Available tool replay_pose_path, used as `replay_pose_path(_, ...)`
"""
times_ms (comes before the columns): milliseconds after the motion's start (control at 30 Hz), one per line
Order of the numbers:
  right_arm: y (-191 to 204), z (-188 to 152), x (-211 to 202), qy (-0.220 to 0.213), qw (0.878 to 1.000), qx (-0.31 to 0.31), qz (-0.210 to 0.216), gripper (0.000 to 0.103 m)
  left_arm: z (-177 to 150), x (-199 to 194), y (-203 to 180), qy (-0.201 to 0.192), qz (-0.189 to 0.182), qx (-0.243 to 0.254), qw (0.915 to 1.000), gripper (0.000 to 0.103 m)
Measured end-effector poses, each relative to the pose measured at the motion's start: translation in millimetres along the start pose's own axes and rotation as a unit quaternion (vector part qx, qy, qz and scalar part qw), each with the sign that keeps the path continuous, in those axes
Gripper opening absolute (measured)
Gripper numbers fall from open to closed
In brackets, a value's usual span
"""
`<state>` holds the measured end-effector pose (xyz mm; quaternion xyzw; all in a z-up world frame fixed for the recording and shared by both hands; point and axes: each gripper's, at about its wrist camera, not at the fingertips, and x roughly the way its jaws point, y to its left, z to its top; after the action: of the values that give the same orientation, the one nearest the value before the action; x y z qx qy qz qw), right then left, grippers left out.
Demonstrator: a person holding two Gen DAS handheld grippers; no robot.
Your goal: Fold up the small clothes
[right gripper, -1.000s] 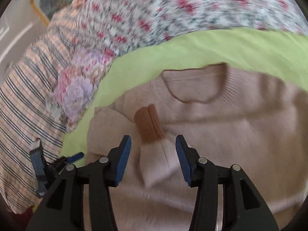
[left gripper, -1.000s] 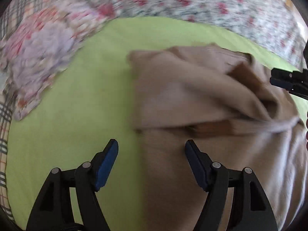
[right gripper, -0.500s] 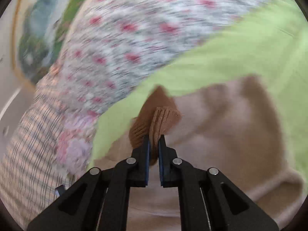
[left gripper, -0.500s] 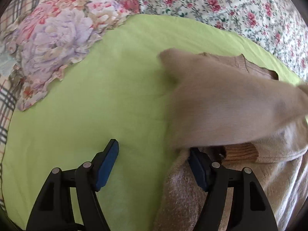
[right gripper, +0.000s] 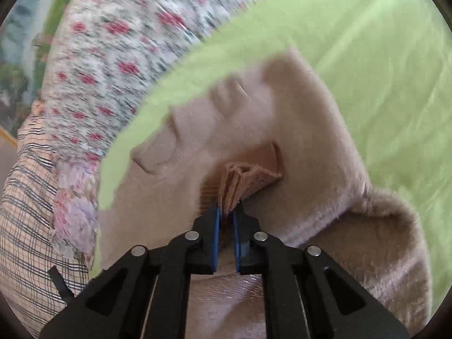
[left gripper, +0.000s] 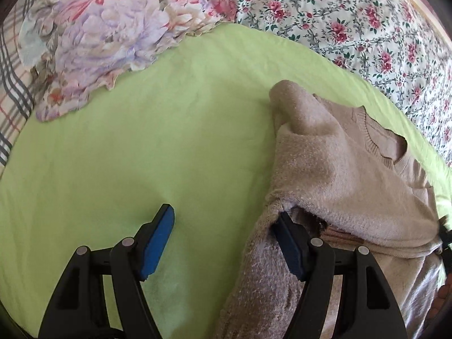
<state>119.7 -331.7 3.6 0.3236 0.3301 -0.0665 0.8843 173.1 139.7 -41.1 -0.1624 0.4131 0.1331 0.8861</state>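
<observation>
On the green sheet point(left gripper: 141, 141), the right hand-held gripper point(right gripper: 225, 214) is pinching the sweater's point(left gripper: 339, 175) brown cuff point(right gripper: 243, 180), while the left hand-held gripper point(left gripper: 223, 243) is gaping wide beside the sweater's edge.

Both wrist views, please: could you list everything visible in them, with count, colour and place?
sweater: one, beige, lying on the sheet, right side of the left wrist view
cuff: one, brown ribbed, pinched at the centre of the right wrist view
sheet: one, lime green, under the sweater
flowered cover: one, white with red flowers, beyond the sheet
ruffled pillow: one, lilac and pink floral, upper left
plaid cloth: one, cream with dark lines, far left edge
left hand-held gripper: one, black with blue pads, open, right finger at the sweater's edge
right hand-held gripper: one, black with blue pads, shut on the cuff
</observation>
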Motion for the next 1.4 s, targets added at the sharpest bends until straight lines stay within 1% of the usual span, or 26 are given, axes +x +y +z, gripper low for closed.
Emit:
replay_pose_path(67,1,2,-11,-0.010,0.999,-0.005,-0.049,0.010,-1,2,1,0.004,-0.003,-0.004,1.0000,0.072)
replay_pose_path(167,-13,-2,-3,0.041,0.990,0.001,-0.135,0.013,-3,2,-1,0.006,-0.001,0.005,1.0000,0.072)
replay_pose_path(233,-13,-3,-9,0.026,0.991,-0.001,-0.131,0.016,-4,3,-1,0.008,-0.002,0.008,0.9999,0.072)
replay_pose_path(300,9,-2,-11,0.014,0.992,-0.033,-0.119,0.016,-5,3,0,0.008,-0.006,0.005,0.9999,0.072)
replay_pose_path(333,23,-1,-10,0.012,0.993,-0.055,-0.102,0.017,-5,4,1,0.008,-0.008,0.003,0.9999,0.072)
replay_pose_path(367,45,2,-3,0.020,0.995,-0.081,-0.055,0.021,-5,4,2,0.007,-0.009,0.002,0.9999,0.072)
replay_pose_path(400,61,4,6,0.036,0.995,-0.094,-0.016,0.039,-7,3,2,0.003,-0.009,0.000,1.0000,0.072)
replay_pose_path(433,80,5,21,0.062,0.992,-0.106,0.030,0.066,-8,3,2,-0.001,-0.009,-0.001,1.0000,0.073)
replay_pose_path(467,107,7,46,0.103,0.983,-0.122,0.090,0.079,-10,2,3,-0.003,-0.009,-0.002,1.0000,0.073)
replay_pose_path(567,170,7,103,0.166,0.956,-0.180,0.160,0.079,-13,0,5,-0.014,-0.014,-0.010,0.9998,0.073)
replay_pose_path(633,209,4,141,0.198,0.941,-0.219,0.168,0.079,-15,-1,8,-0.018,-0.021,-0.015,0.9995,0.073)
replay_pose_path(667,231,-1,170,0.226,0.926,-0.240,0.183,0.079,-16,-1,9,-0.020,-0.025,-0.018,0.9993,0.073)
replay_pose_path(733,253,-11,202,0.252,0.911,-0.260,0.198,0.079,-17,-1,10,-0.024,-0.029,-0.022,0.9991,0.073)
replay_pose_path(767,264,-17,219,0.269,0.901,-0.275,0.200,0.079,-17,0,11,-0.024,-0.030,-0.021,0.9990,0.073)
replay_pose_path(833,276,-37,249,0.306,0.883,-0.312,0.172,0.079,-17,0,11,-0.026,-0.032,-0.020,0.9989,0.073)
replay_pose_path(867,282,-49,269,0.344,0.868,-0.323,0.158,0.076,-17,0,11,-0.028,-0.035,-0.021,0.9988,0.073)
replay_pose_path(900,285,-58,277,0.378,0.854,-0.317,0.166,0.062,-17,1,12,-0.030,-0.038,-0.022,0.9986,0.073)
replay_pose_path(933,288,-70,289,0.418,0.836,-0.307,0.181,0.039,-18,1,13,-0.032,-0.041,-0.023,0.9984,0.073)
replay_pose_path(967,294,-79,297,0.422,0.829,-0.316,0.184,0.021,-18,2,13,-0.034,-0.042,-0.025,0.9982,0.073)
replay_pose_path(1000,297,-81,301,0.410,0.834,-0.322,0.178,0.017,-17,2,13,-0.035,-0.042,-0.025,0.9982,0.073)
replay_pose_path(1033,297,-78,306,0.394,0.847,-0.310,0.176,0.012,-17,2,13,-0.037,-0.041,-0.025,0.9982,0.073)
replay_pose_path(1100,284,-59,312,0.339,0.891,-0.233,0.193,0.011,-17,2,13,-0.039,-0.042,-0.025,0.9981,0.073)
replay_pose_path(1167,261,-33,305,0.254,0.937,-0.147,0.188,0.011,-16,1,17,-0.039,-0.052,-0.030,0.9974,0.073)
replay_pose_path(1200,253,-26,300,0.237,0.947,-0.124,0.181,0.012,-16,1,20,-0.038,-0.061,-0.034,0.9968,0.073)
replay_pose_path(1267,241,-18,280,0.226,0.950,-0.109,0.186,0.014,-16,-2,25,-0.035,-0.081,-0.043,0.9952,0.073)
replay_pose_path(1400,222,-20,205,0.214,0.946,-0.151,0.193,0.017,-17,-16,32,-0.025,-0.126,-0.049,0.9905,0.074)
